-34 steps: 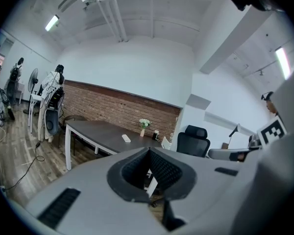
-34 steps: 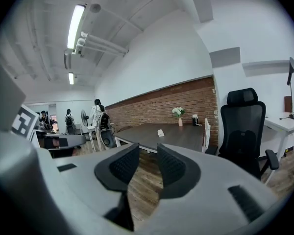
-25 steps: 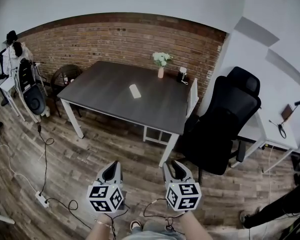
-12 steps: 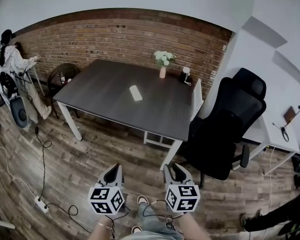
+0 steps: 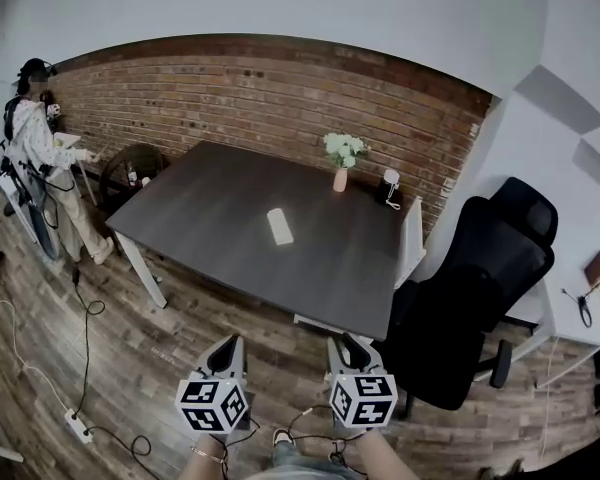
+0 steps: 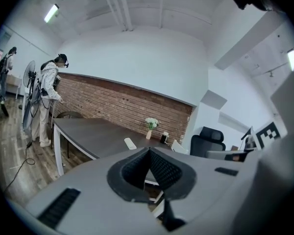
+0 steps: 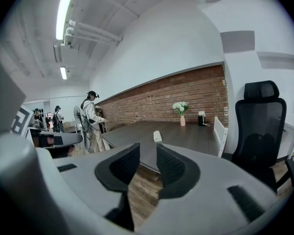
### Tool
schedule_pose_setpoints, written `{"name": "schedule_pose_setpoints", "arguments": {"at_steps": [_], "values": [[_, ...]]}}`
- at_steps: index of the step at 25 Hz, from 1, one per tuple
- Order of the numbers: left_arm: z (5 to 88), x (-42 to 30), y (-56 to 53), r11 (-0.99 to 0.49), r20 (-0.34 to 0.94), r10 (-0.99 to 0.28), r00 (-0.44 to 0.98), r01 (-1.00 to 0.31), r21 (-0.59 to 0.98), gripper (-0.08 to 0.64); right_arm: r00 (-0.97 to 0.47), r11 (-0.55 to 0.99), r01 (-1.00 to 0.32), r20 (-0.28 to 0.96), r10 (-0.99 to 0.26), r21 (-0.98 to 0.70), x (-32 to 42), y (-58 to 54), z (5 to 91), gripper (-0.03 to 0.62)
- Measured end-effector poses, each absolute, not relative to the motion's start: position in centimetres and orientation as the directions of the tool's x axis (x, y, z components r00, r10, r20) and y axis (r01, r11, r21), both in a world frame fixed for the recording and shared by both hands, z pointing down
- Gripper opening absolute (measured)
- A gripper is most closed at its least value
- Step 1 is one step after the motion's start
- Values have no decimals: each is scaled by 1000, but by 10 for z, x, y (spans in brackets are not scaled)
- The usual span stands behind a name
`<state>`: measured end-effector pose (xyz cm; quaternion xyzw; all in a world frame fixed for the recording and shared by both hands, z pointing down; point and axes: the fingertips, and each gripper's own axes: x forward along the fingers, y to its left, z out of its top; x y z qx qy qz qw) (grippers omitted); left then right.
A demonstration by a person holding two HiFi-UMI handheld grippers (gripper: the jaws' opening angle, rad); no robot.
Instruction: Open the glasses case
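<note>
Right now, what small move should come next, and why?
Probably step closer to the table: the glasses case lies mid-table, and both grippers hang over the floor short of it, the left gripper shut, the right gripper empty, its jaws closing.

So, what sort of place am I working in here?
Probably an office or studio workroom: a black swivel office chair stands at the end of a dark table, with an exposed brick wall behind them.
</note>
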<state>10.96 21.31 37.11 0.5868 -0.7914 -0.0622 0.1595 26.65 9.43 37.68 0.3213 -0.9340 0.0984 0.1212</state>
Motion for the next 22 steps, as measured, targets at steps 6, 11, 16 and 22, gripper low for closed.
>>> {"name": "schedule_pose_setpoints", "arguments": {"at_steps": [6,11,16,22], "values": [[372,70,164,345,187,-935,-302,-899,270,-5,-791,799,-590,284,-542,-118,222,36,379,109],[379,45,132,362,205,-927,-314,-891,273,-5,-799,812,-571,309,-517,-119,195,5,391,109],[390,21,109,364,235,-923,-304,-890,274,-5,-796,812,-570,334,-506,-127,170,-16,403,109],[409,-20,84,351,255,-925,-280,-889,295,-5,-775,798,-589,368,-514,-127,137,-38,423,107]]}}
